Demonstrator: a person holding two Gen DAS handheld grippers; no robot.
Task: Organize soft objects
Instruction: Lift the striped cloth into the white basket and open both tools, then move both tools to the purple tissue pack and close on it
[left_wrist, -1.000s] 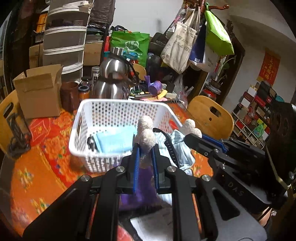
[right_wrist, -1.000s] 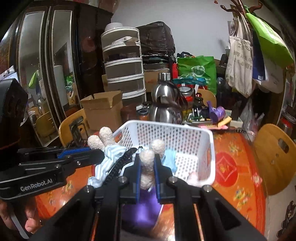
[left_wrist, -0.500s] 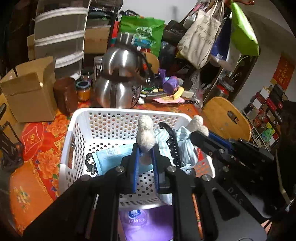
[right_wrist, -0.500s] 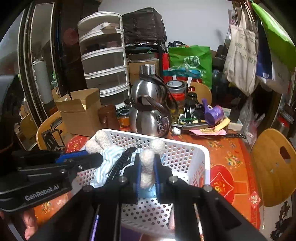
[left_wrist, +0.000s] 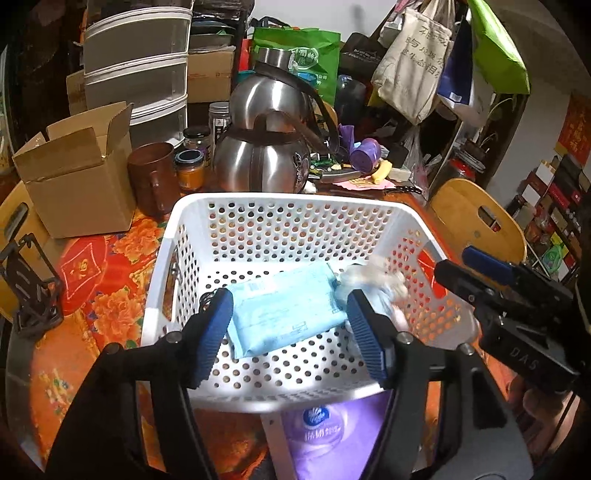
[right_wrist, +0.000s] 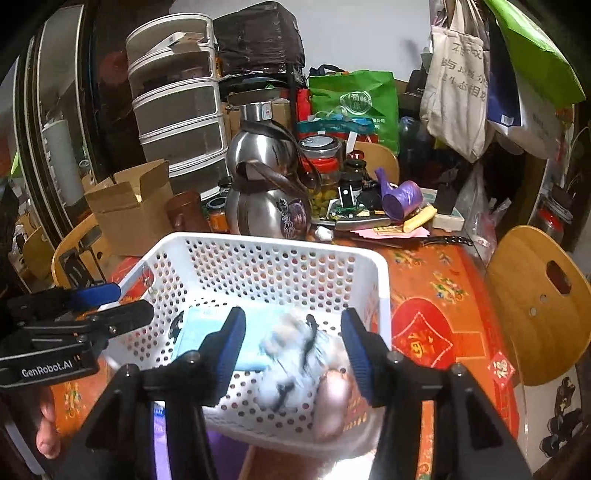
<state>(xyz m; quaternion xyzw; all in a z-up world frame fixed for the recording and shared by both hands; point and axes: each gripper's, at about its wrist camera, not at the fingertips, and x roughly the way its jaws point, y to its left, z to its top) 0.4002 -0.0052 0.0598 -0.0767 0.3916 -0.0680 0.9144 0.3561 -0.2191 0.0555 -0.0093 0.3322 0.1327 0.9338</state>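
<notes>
A white perforated basket (left_wrist: 280, 210) (right_wrist: 258, 254) stands on the orange floral tablecloth. Inside lie a light blue soft packet (left_wrist: 284, 306) (right_wrist: 207, 332) and a pale blue plush toy (left_wrist: 373, 284) (right_wrist: 291, 354), blurred as it falls, with a dark strap and pinkish limb. My left gripper (left_wrist: 290, 332) is open and empty above the basket's near side. My right gripper (right_wrist: 293, 347) is open and empty just above the plush toy. A purple tissue pack (left_wrist: 328, 432) lies on the table under the basket's front edge.
Behind the basket stand a steel kettle (left_wrist: 266, 147), a brown mug (left_wrist: 151, 177), jars and a cardboard box (left_wrist: 74, 173). Wooden chairs (right_wrist: 535, 295) flank the table. Bags hang at the back right (left_wrist: 413, 55). Plastic drawers (left_wrist: 136, 70) stand at the back left.
Both grippers were shut on the plush toy's limbs and carried it over the basket. Both have opened; the toy has dropped into the basket beside the blue packet.
</notes>
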